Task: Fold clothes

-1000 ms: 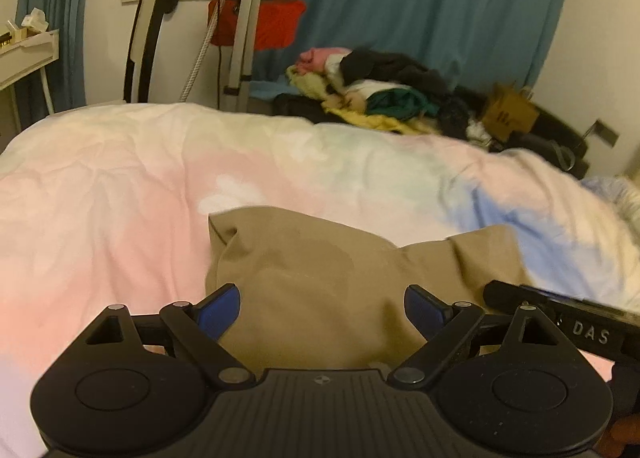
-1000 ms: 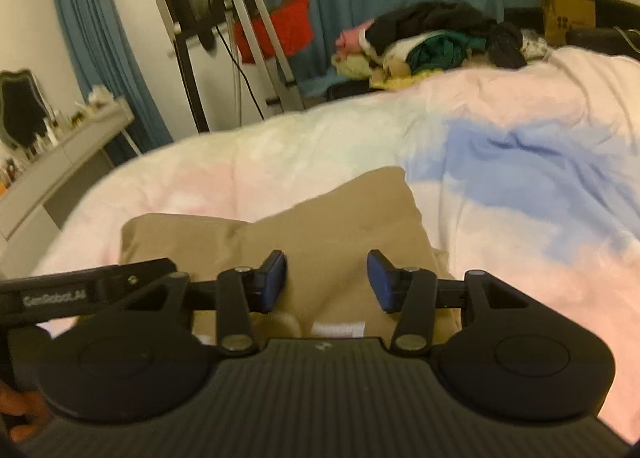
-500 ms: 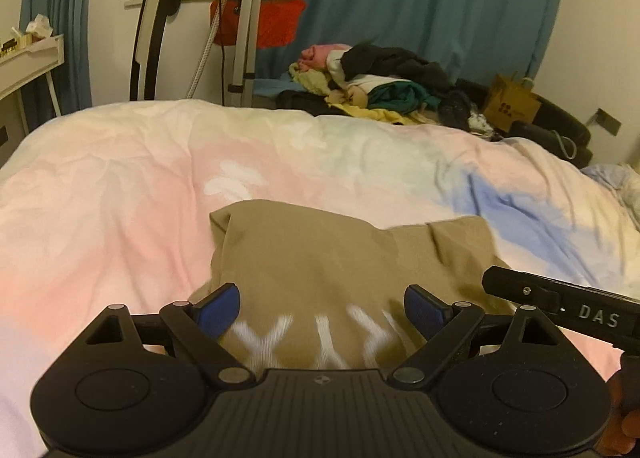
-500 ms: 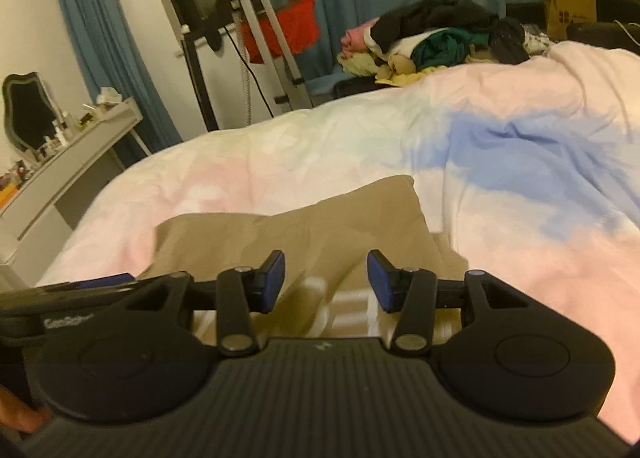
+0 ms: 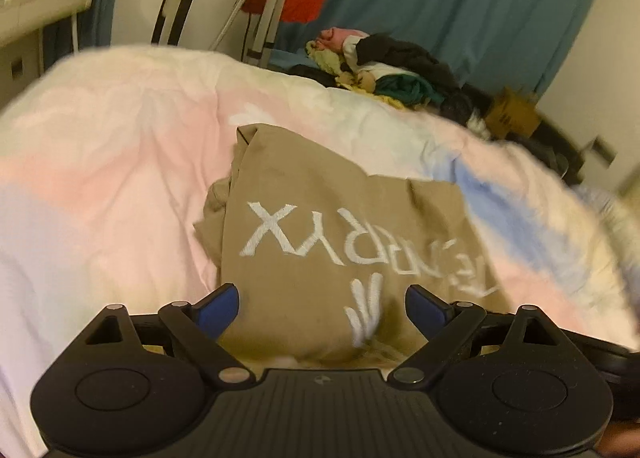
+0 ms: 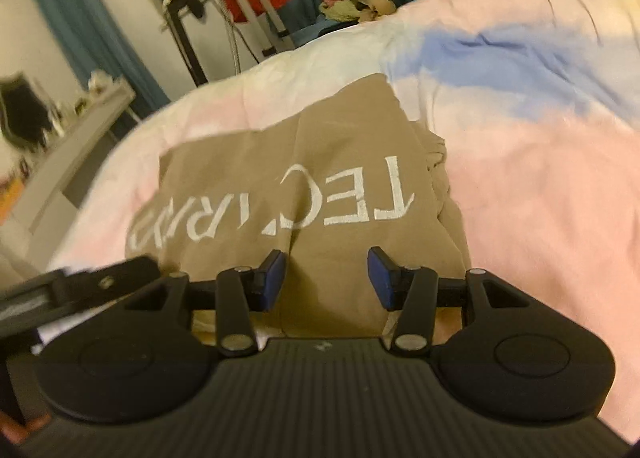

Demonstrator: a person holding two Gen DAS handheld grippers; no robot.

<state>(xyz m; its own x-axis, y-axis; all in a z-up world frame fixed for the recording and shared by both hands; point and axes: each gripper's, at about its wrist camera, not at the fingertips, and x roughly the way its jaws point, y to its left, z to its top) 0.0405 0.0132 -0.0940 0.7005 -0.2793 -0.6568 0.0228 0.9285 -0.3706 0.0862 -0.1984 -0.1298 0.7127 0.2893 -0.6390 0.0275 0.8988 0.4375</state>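
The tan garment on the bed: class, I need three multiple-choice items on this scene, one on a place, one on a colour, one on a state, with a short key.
1. Where does the tan folded cloth garment lie?
A. on the pastel quilted bedspread
B. on the floor
C. on a chair

2. What colour is its lettering?
A. black
B. white
C. red

3. How do the fingers of the left gripper and right gripper stand?
A. both shut on the cloth
B. one open, one shut
C. both open, gripping nothing

Key: 1 A, bedspread shows all around it; 2 B, letters read white on tan; 3 C, each pair stands apart with a clear gap between.
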